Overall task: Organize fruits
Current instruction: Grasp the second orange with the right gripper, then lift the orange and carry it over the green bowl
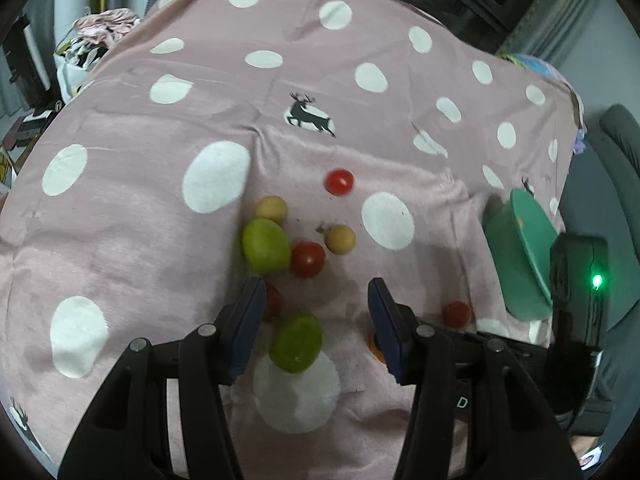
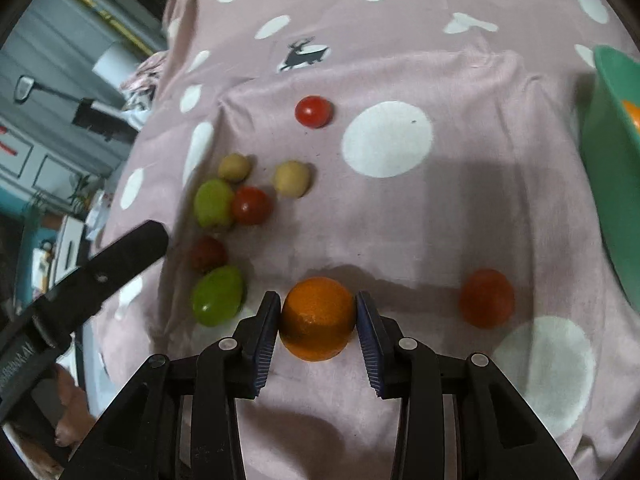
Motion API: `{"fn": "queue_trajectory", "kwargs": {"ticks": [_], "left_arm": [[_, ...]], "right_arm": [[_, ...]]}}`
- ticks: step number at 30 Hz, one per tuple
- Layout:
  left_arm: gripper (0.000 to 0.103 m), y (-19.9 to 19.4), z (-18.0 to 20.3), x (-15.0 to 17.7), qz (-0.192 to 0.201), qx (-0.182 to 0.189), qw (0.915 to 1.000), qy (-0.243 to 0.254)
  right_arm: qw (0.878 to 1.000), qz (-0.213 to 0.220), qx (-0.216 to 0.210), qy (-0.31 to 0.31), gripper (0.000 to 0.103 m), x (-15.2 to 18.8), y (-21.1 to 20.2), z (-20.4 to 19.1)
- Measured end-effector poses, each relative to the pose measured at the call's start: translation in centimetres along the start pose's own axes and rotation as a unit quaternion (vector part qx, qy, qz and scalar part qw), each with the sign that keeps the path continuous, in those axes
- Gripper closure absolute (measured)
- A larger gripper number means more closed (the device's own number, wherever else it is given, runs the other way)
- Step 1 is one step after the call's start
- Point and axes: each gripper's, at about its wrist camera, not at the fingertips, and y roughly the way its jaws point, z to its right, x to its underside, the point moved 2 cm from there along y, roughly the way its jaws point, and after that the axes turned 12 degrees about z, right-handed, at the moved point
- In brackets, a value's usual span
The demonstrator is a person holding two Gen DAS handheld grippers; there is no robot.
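Loose fruit lies on a pink dotted cloth [image 1: 160,184]. In the right wrist view my right gripper [image 2: 317,295] is shut on an orange [image 2: 318,320] that rests on the cloth, a pad against each side. A red tomato [image 2: 486,298] sits to its right and a green lime [image 2: 218,296] to its left. Farther off are a second lime [image 2: 214,202], tomatoes [image 2: 251,205] and two tan fruits [image 2: 292,178]. My left gripper [image 1: 315,282] hangs open over the near lime [image 1: 296,342], with nothing between its pads. A green bowl [image 1: 520,256] stands at the right and holds an orange fruit [image 2: 632,114].
A lone tomato [image 1: 339,181] lies beyond the cluster. The cloth drops off at the left toward room clutter [image 1: 100,32]. A grey chair [image 1: 616,152] stands past the right edge. The right gripper's body [image 1: 576,300] sits beside the bowl.
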Motion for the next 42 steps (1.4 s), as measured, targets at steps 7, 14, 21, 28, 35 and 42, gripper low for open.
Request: {"fn": "queue_trajectory", "kwargs": {"ticks": [7, 14, 21, 28, 35, 42], "left_arm": [[0.049, 0.1, 0.9, 0.7, -0.009, 0.011, 0.9999, -0.001], [0.050, 0.2, 2.7, 2.0, -0.025, 0.031, 0.9991, 0.015], [0.051, 2.1, 5.2, 4.0, -0.062, 0.059, 0.9957, 0.036], [0.051, 4.2, 6.6, 5.5, -0.095, 0.075, 0.9921, 0.035], [0.051, 5.2, 7.0, 5.7, -0.095, 0.074, 0.9920, 0.036], [0.060, 5.7, 7.0, 5.5, -0.088, 0.083, 0.9921, 0.033]], "right_arm": [[1.000, 0.010, 0.006, 0.009, 0.063, 0.2, -1.4, 0.8], [0.998, 0.056, 0.003, 0.041, 0.063, -0.8, -3.8, 2.5], [0.996, 0.069, -0.012, 0.061, 0.063, -1.0, -4.0, 2.8], [0.996, 0.044, -0.029, 0.078, 0.063, -0.6, -2.9, 3.4], [0.996, 0.023, -0.024, 0.083, 0.063, -0.3, -1.6, 3.6], [0.995, 0.012, -0.046, 0.092, 0.063, -0.2, -0.9, 3.6]]}}
